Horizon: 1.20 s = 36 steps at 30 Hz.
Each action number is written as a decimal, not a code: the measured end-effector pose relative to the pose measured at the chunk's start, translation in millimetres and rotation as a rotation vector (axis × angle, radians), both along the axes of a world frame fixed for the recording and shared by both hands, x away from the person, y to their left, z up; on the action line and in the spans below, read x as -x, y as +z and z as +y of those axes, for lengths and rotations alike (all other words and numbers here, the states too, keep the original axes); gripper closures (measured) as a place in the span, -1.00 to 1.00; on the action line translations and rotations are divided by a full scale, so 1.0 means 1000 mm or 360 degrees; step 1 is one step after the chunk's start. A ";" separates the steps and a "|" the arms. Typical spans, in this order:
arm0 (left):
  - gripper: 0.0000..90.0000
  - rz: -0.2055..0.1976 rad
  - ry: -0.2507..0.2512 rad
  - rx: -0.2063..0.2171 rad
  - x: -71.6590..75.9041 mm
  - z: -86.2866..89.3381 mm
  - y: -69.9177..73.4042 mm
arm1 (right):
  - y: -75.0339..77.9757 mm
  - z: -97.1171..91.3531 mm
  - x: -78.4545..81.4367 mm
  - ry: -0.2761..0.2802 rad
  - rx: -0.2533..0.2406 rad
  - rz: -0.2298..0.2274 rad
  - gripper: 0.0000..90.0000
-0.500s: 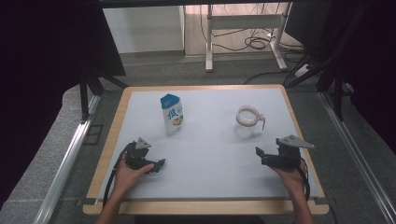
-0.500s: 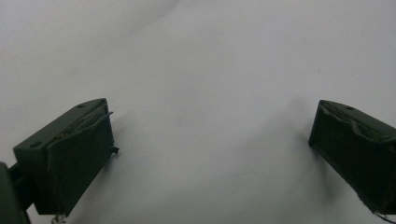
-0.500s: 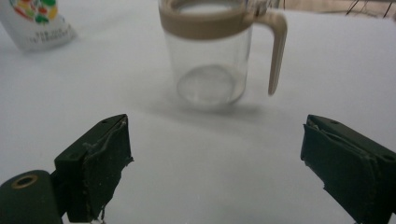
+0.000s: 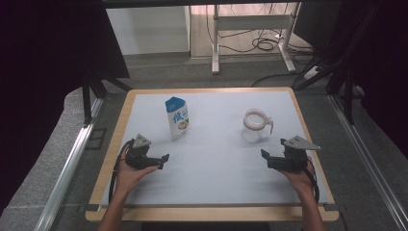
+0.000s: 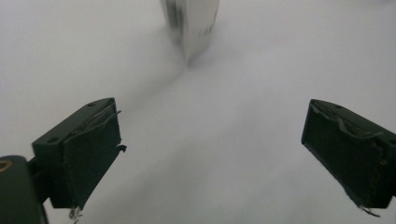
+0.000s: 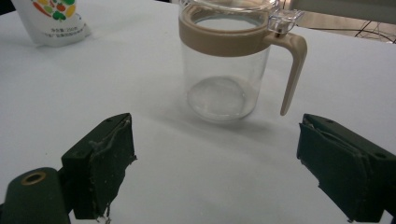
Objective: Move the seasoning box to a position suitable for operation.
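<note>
Both hand-held grippers gape empty: left hand-held gripper (image 4: 163, 161) facing the carton (image 4: 177, 117), right hand-held gripper (image 4: 265, 159) facing the glass jug (image 4: 255, 121).

The carton (image 4: 177, 117) stands ahead of the left gripper (image 4: 162, 161), the jug (image 4: 255, 121) ahead of the right gripper (image 4: 265, 159), both on the table (image 4: 216, 183).

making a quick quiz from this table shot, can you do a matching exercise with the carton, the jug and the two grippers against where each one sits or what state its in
Things:
1. carton
2. jug
3. left gripper
4. right gripper

Places or states:
a. clear glass, tan rim and handle, empty, far right part of the mat
b. near right, jaws open, facing the jug
c. standing upright, blue top, far left part of the mat
d. near left, jaws open, nothing between them

Pairs: 1-c, 2-a, 3-d, 4-b
</note>
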State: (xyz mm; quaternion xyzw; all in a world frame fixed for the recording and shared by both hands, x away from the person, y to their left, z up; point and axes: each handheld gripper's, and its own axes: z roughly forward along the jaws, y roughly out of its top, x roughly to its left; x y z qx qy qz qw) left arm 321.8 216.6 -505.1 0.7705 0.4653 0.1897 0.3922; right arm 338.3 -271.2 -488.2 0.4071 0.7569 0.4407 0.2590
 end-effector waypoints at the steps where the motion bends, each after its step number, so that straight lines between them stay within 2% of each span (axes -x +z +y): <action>1: -0.85 -0.0003 -0.0006 0.0007 0.000 -0.001 0.001 | 0.000 0.002 0.003 0.0003 0.0011 -0.0004 -0.73; 2: -0.85 -0.0003 -0.0014 0.0007 0.000 -0.002 0.002 | 0.000 0.002 0.004 0.0001 0.0014 -0.0006 -0.73; 4: -0.83 -0.0002 -0.0037 -0.0054 0.000 -0.003 0.000 | 0.000 0.002 0.005 -0.0007 0.0004 0.0006 -0.73; 5: -0.81 -0.0002 -0.0037 -0.0054 0.000 -0.003 0.000 | 0.000 0.002 0.005 -0.0007 0.0004 0.0006 -0.73; 7: -0.81 0.0019 -0.0051 -0.0023 -0.001 -0.001 -0.003 | 0.002 -0.002 0.007 -0.0015 -0.0044 0.0009 -0.73; 10: -0.77 0.0032 -0.0036 -0.0031 0.001 -0.001 -0.004 | 0.005 -0.004 0.008 -0.0024 -0.0050 0.0005 -0.72; 11: -0.76 0.0042 -0.0040 -0.0023 0.001 0.000 -0.004 | 0.009 -0.005 0.008 -0.0021 -0.0068 -0.0022 -0.71; 19: -0.73 0.0044 -0.0036 -0.0006 0.003 0.003 -0.003 | 0.024 -0.001 0.001 0.0016 -0.0063 -0.0047 -0.72; 23: -0.73 0.0058 -0.0054 0.0080 0.004 0.008 -0.002 | 0.042 0.006 -0.011 0.0041 -0.0030 -0.0062 -0.75; 25: -0.73 0.0071 -0.0060 0.0099 0.004 0.007 -0.002 | 0.048 0.009 -0.017 0.0052 -0.0025 -0.0060 -0.76; 30: -0.74 0.0085 -0.0083 0.0105 0.005 0.006 -0.004 | 0.057 0.018 -0.028 0.0079 -0.0012 -0.0061 -0.77; 32: -0.75 0.0094 -0.0087 0.0114 0.006 0.005 -0.004 | 0.060 0.021 -0.033 0.0086 -0.0017 -0.0045 -0.80; 35: -0.75 0.0104 -0.0093 0.0117 0.007 0.005 -0.003 | 0.063 0.028 -0.049 0.0111 0.0028 -0.0009 -0.83; 36: -0.75 0.0106 -0.0093 0.0118 0.007 0.005 -0.003 | 0.063 0.028 -0.049 0.0111 0.0028 -0.0009 -0.83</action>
